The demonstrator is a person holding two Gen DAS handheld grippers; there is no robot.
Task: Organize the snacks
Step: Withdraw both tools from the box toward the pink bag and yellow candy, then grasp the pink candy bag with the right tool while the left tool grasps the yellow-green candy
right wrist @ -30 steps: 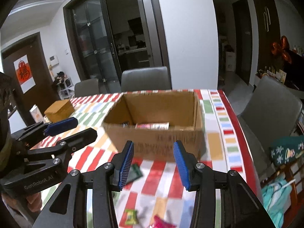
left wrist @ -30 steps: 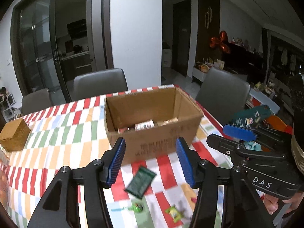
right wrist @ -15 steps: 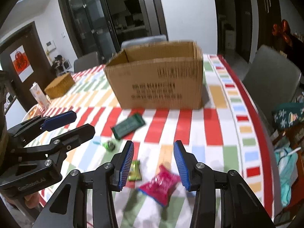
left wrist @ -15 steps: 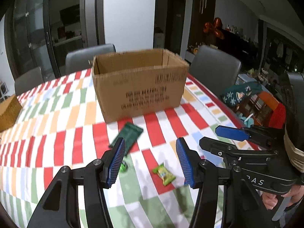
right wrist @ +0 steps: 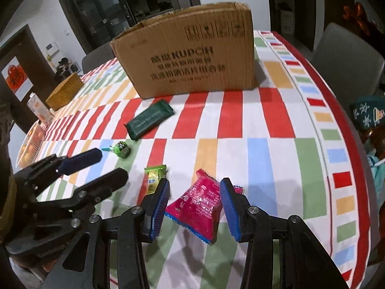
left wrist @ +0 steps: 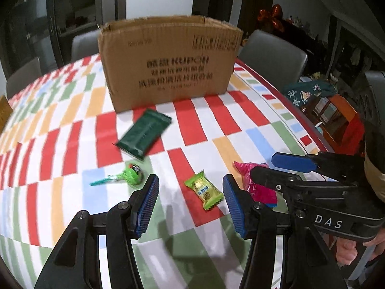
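A cardboard box (left wrist: 168,60) (right wrist: 192,55) stands at the back of the striped table. In front of it lie a dark green packet (left wrist: 144,132) (right wrist: 149,119), a green lollipop (left wrist: 127,175) (right wrist: 121,149), a small green-yellow candy (left wrist: 205,190) (right wrist: 154,178) and a pink packet (right wrist: 199,204) (left wrist: 255,185). My left gripper (left wrist: 190,202) is open, low over the table, with the green-yellow candy between its fingers. My right gripper (right wrist: 195,207) is open, with the pink packet lying between its fingers.
Grey chairs (left wrist: 272,55) (right wrist: 346,57) stand around the table. A woven basket (right wrist: 65,91) and a carton (right wrist: 38,108) stand at the table's far left. A dark green cushion (left wrist: 310,91) lies off the right edge.
Both grippers have dropped from above the box and pulled back to the loose snacks near the table's front. The box now shows only its side wall.
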